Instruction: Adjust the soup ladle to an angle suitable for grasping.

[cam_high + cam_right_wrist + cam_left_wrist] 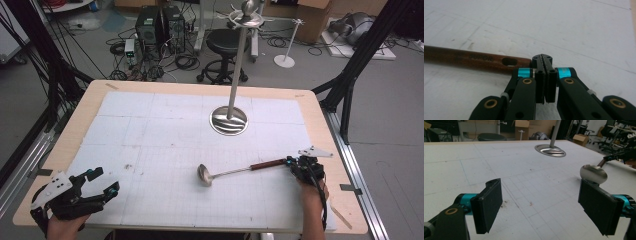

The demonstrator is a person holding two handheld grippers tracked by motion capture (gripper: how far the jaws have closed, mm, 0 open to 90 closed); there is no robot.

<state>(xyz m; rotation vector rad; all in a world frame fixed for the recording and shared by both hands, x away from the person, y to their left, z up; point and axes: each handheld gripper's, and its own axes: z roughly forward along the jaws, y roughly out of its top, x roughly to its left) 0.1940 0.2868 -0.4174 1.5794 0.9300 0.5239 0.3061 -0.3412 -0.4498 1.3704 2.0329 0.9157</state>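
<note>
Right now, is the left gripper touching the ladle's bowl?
Apart. The high view shows bare white mat between the left gripper and the ladle's bowl; they only overlap in the left gripper view.

One ladle [235, 172]; one stand [230, 120]; two grippers.
</note>
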